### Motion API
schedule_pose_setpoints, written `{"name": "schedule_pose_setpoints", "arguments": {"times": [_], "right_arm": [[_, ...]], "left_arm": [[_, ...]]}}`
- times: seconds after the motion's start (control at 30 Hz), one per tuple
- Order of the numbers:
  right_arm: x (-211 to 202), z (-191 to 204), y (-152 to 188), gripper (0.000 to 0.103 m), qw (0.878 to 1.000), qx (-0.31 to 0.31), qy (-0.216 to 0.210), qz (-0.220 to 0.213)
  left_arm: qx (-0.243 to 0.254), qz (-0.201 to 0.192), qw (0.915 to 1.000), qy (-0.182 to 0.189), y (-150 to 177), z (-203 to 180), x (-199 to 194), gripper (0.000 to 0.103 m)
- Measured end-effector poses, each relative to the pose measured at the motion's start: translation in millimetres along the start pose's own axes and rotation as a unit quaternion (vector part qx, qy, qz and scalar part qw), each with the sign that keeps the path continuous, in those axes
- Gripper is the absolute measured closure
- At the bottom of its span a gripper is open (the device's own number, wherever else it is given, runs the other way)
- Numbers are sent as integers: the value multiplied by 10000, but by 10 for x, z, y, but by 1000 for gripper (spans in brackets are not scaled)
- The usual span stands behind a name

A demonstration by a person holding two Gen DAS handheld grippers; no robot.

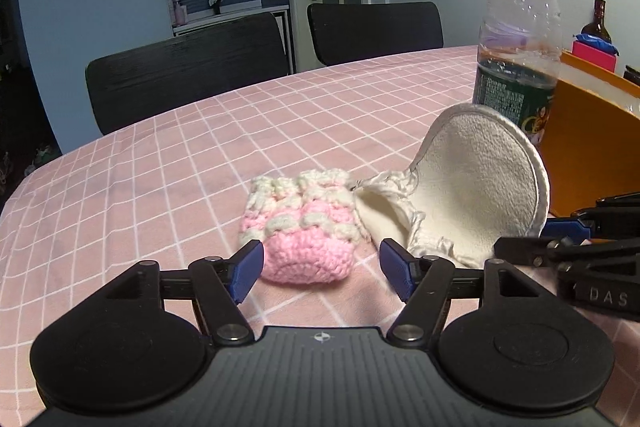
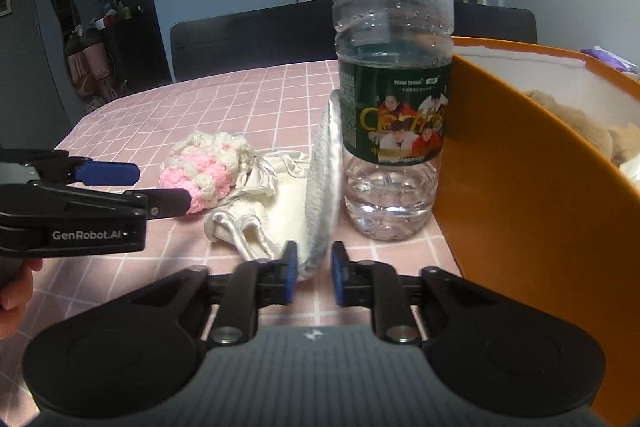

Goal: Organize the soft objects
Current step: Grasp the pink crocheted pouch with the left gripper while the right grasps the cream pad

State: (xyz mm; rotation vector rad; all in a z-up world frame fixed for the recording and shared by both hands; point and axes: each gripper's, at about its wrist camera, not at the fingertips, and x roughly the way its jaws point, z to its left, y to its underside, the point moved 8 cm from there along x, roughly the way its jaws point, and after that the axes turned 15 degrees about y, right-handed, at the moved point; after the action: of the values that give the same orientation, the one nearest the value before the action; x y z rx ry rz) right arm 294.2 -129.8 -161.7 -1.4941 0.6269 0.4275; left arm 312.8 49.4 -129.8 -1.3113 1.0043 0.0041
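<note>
Pink checked cloth is covering the tabletop (image 1: 168,163), with dark chairs and blue walls sitting behind it. Left tongs (image 1: 320,269) are standing released, blue pads spread wide to either side of the pouch (image 1: 298,227) without pressing it, seemingly lined up so a close would catch its rounded pink end. Right tongs (image 2: 314,273) are standing part-way open, the near edge of the pad (image 2: 320,203) lying between the blue tips; the left tip is looking close to it, yet a gap is showing on the right, so nothing is being gripped. That pad, a round disc of cream terry with a shiny stitched rim, is standing on edge, probably because it is leaning against the bottle (image 2: 390,131). Satin-looking cream fabric (image 2: 256,223) is trailing limply from it toward the pouch, which is chunky crochet in pink and cream, squashy and gathered at its top. Beyond, the clear ribbed bottle is holding some water and standing upright just beside the orange box (image 2: 532,187), whose stiff smooth wall is already sheltering tan plush things (image 2: 576,123), likely the place the soft pieces are going.
</note>
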Motion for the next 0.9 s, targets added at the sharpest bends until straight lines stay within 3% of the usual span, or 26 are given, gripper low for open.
{"name": "schedule_pose_setpoints", "arguments": {"times": [0.03,0.07,0.37,0.5,0.6,0.77,0.87,0.9], "right_arm": [[29,6,-19,60,10000,72,-19,-1],[46,-4,-47,58,9999,141,-12,-14],[330,215,-165,50,9999,18,145,-35],[385,298,-136,48,9999,-133,-23,-31],[456,363,-165,36,9997,-191,-125,8],[550,567,-221,22,9986,-419,-307,-27],[593,685,-213,29,9970,-731,-261,-62],[618,723,-197,42,9960,-866,-194,-66]], "left_arm": [[-26,-7,10000,7,-22,7,23,21],[-41,3,10000,-22,-43,28,48,20],[389,452,9969,-506,-49,135,383,21],[300,483,9968,-556,1,207,385,45],[98,395,9973,-617,24,249,310,59],[-436,269,9954,-814,135,340,27,63],[-670,243,9941,-822,226,325,-133,63],[-714,227,9937,-835,247,291,-185,63]]}}
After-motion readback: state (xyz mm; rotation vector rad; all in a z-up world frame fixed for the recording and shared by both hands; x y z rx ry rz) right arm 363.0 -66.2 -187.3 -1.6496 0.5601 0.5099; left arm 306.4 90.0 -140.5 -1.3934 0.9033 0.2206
